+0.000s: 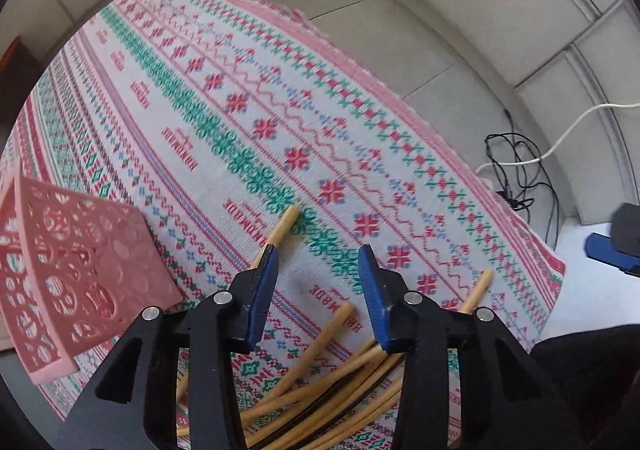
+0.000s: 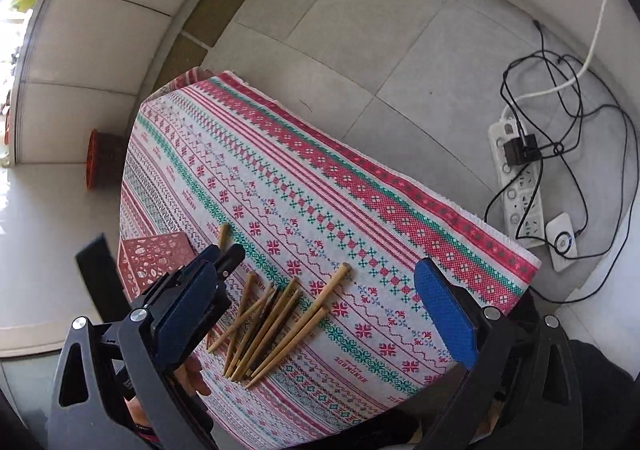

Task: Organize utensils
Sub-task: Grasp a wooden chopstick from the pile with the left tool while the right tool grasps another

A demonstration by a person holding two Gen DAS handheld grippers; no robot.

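Several bamboo chopsticks (image 1: 320,350) lie in a loose pile on the patterned tablecloth (image 1: 224,98). My left gripper (image 1: 320,262) points steeply down just over the pile's far ends. Its blue pads stand apart and nothing is pressed between them. One chopstick (image 1: 286,224) runs out from behind the left finger. A pink perforated holder (image 1: 72,282) lies on its side to the left. In the right wrist view my right gripper (image 2: 318,266) hangs wide open above the same pile (image 2: 268,326), with the holder (image 2: 154,258) behind its left finger.
The cloth-covered table ends at a fringed edge (image 2: 440,202) with grey floor tiles beyond. A power strip (image 2: 516,186), black cables (image 2: 580,98) and a white device (image 2: 562,240) lie on the floor to the right. An orange-rimmed object (image 2: 94,162) stands at the left.
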